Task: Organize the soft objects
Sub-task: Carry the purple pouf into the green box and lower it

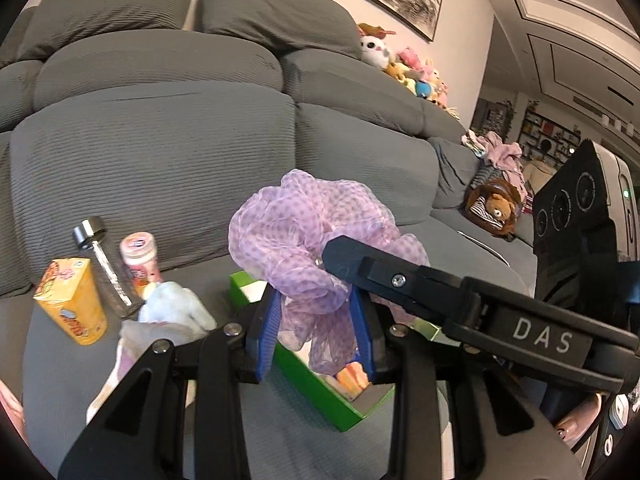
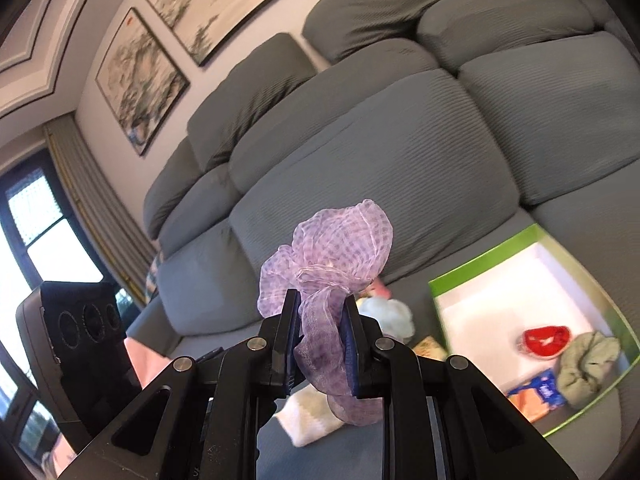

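Both the left gripper [image 1: 316, 332] and the right gripper [image 2: 320, 344] are pinching the sheer lilac dotted fabric scrunchie [image 1: 320, 232], holding it up above the grey sofa [image 1: 160, 160]. Sharing the grip is probably keeping the floppy cloth bunched for placing into the green-rimmed white box [image 2: 500, 280] nearby.

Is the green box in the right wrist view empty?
No: the green box holds a red item, a grey-green cloth and a blue packet.
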Demonstrator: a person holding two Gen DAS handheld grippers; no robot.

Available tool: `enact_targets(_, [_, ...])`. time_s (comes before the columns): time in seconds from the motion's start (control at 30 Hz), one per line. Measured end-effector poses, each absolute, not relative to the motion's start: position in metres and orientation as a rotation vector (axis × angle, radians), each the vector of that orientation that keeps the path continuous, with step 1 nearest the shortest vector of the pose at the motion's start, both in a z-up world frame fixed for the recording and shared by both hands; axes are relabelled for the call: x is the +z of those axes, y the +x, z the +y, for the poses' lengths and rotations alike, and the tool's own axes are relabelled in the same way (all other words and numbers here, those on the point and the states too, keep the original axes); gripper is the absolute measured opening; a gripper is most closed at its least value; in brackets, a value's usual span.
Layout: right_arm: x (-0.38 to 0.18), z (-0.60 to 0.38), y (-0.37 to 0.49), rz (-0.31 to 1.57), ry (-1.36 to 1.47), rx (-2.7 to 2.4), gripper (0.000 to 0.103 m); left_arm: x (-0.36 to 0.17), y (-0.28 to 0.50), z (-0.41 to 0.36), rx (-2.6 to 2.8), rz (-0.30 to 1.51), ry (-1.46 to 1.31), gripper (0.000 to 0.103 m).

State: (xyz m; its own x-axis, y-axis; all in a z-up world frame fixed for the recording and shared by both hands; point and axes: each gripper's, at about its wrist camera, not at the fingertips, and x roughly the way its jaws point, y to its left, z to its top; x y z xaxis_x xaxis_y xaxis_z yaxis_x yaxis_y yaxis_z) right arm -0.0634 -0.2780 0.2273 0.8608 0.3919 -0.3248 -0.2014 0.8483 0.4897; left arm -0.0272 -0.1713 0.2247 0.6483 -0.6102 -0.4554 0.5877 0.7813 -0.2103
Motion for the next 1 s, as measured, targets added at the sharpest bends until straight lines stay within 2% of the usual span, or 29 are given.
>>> enact_targets(0.47, [0.205,-0.329,-0.053,0.467,0.509,0.171,0.022,0.2,-0.002,-0.22,-0.768,0.649,-0.079,0.03])
enact_targets(1.0, [0.157,-0.375,-0.025,0.613,0.573,-0.004,0.022,0.15,0.029,-0.271,-0.794,0.843,-0.089,0.03])
